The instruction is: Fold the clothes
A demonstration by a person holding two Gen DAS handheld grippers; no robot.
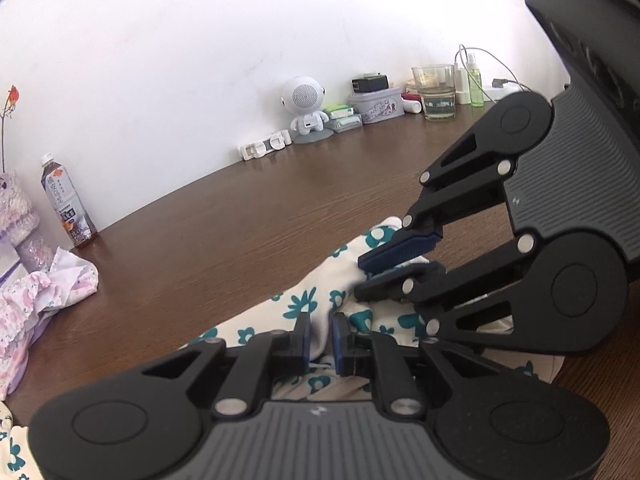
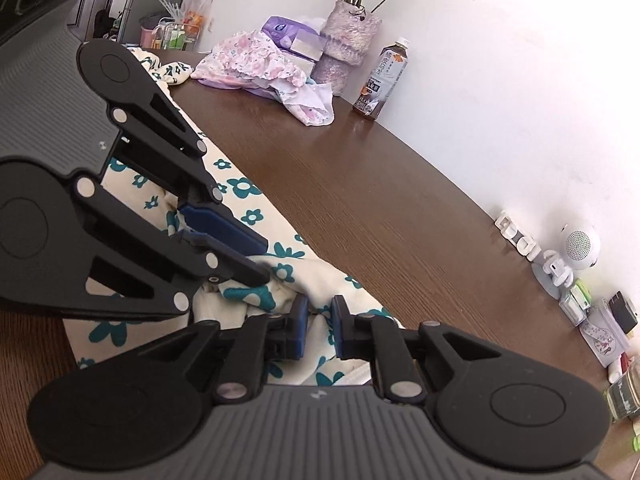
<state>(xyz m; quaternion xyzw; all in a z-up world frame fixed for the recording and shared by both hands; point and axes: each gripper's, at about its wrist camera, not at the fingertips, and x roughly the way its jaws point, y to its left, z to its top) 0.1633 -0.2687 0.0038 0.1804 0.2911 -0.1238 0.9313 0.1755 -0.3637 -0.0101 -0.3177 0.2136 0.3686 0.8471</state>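
Left claw (image 1: 320,336) and right claw (image 2: 320,330) each pinch the floral garment (image 1: 308,292). The 2 claws hide its folds. The surface (image 1: 240,220) lies beneath.

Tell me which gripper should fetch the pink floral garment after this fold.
Probably left. The left gripper lies nearer the pink floral garment; the right gripper would have to reach past it. Both jaws pinch the teal-flowered garment.

Brown wooden table (image 1: 240,216): teal-flowered cream garment (image 1: 304,300), pink floral clothes (image 2: 260,64), tea bottle (image 1: 66,204), robot-shaped speaker (image 1: 306,108).
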